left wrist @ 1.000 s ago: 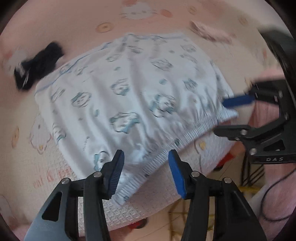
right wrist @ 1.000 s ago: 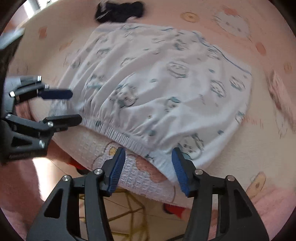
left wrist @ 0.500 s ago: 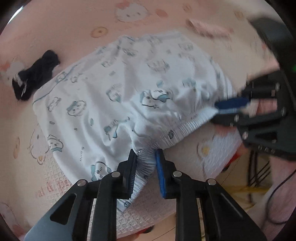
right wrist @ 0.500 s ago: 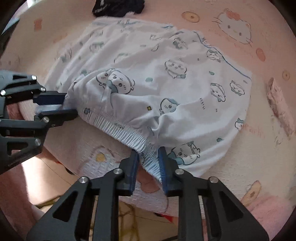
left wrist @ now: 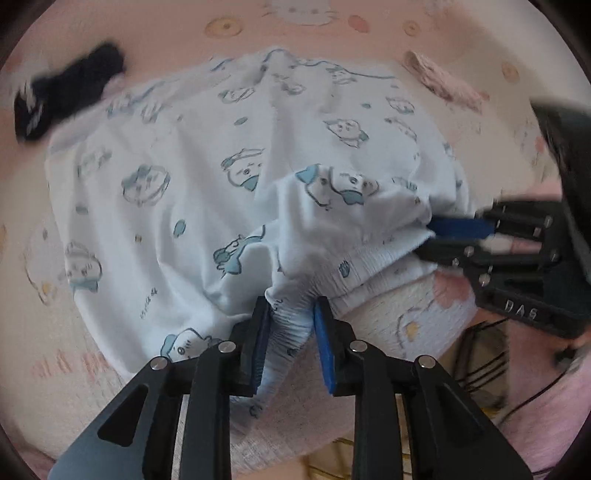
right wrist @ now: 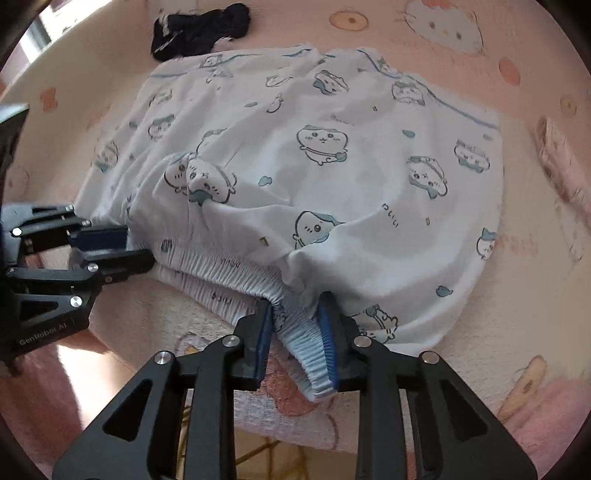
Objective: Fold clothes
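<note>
Jaws on both grippers are clamped on the elastic waistband (right wrist: 236,275) of the white printed shorts (left wrist: 207,177). A second ago they stood apart over the hem; they closed on it, then eased slightly wider, the gathered elastic bunched between the pads. The left gripper (left wrist: 290,345) pinches one end of the band, the right gripper (right wrist: 295,341) the other, and the near edge now rides up off the pink bedspread (right wrist: 535,295). That suggests the fold toward twelve o'clock can begin. From each camera the shorts spread toward twelve o'clock. A dark garment (right wrist: 201,29) lies beyond them, near eleven o'clock.
</note>
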